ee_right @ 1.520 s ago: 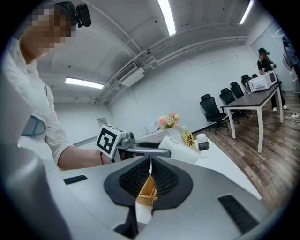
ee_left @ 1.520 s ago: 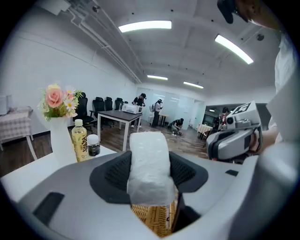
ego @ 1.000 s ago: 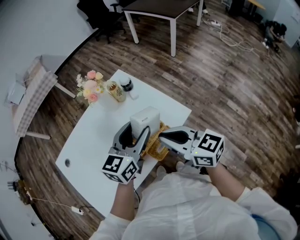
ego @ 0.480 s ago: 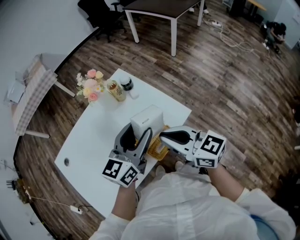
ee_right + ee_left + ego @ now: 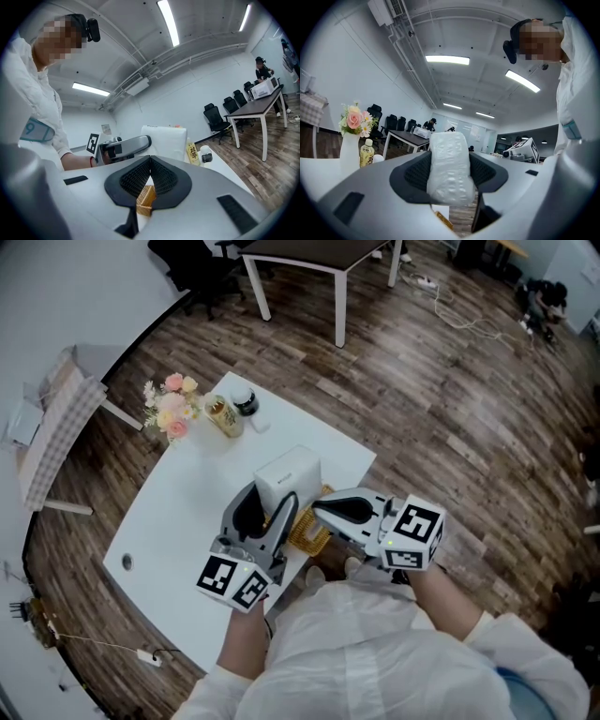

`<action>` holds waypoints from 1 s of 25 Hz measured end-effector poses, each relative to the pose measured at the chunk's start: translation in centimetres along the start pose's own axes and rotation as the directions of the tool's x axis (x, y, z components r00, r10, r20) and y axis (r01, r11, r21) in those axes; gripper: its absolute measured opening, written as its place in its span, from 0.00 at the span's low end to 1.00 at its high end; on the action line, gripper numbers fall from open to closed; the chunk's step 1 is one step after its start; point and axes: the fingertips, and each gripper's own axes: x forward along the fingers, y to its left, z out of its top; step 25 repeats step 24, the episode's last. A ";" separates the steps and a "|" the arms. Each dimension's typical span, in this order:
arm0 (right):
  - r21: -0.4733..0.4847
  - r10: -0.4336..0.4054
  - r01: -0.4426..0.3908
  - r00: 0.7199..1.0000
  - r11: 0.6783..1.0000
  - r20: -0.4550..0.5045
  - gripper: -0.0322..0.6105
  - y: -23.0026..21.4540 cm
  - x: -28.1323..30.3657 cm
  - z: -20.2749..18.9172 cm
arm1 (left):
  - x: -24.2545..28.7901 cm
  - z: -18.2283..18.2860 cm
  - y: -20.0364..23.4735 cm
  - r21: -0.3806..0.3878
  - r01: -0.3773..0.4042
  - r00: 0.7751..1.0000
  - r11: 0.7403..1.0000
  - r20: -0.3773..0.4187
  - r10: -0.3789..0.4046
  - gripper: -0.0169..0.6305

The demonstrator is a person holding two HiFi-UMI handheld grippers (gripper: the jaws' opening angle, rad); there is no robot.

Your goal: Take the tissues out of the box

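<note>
A white plastic-wrapped tissue pack (image 5: 287, 474) stands upright above a woven straw box (image 5: 307, 536) near the front edge of the white table (image 5: 178, 512). My left gripper (image 5: 267, 509) is shut on the pack's lower part. In the left gripper view the pack (image 5: 449, 168) fills the space between the black pads. My right gripper (image 5: 319, 507) lies over the box with its tips together. In the right gripper view the box (image 5: 145, 199) shows through the gap under the closed right gripper (image 5: 150, 159). Whether the tips pinch its rim is hidden.
At the table's far corner stand a vase of pink flowers (image 5: 167, 407), a yellow bottle (image 5: 223, 415) and a small dark-lidded jar (image 5: 245, 403). A checked-cloth stand (image 5: 56, 427) is at the left and a dark table (image 5: 300, 254) at the back. Wooden floor surrounds.
The head camera has shifted a little, so the scene slides up and left. The left gripper's marker cube sits slightly lower. Both grips look unchanged.
</note>
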 end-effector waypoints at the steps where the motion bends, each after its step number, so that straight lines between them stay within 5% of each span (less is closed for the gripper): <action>1: -0.002 -0.001 0.001 1.000 1.000 -0.005 0.10 0.0 0.0 -0.1 | 0.0 0.0 0.0 -0.001 0.001 1.000 1.000 0.000 -0.001 0.40; 25: -0.006 0.004 -0.004 1.000 1.000 -0.016 0.10 0.4 0.0 -0.4 | -0.2 -0.2 0.0 -0.009 -0.006 1.000 1.000 0.000 0.006 0.40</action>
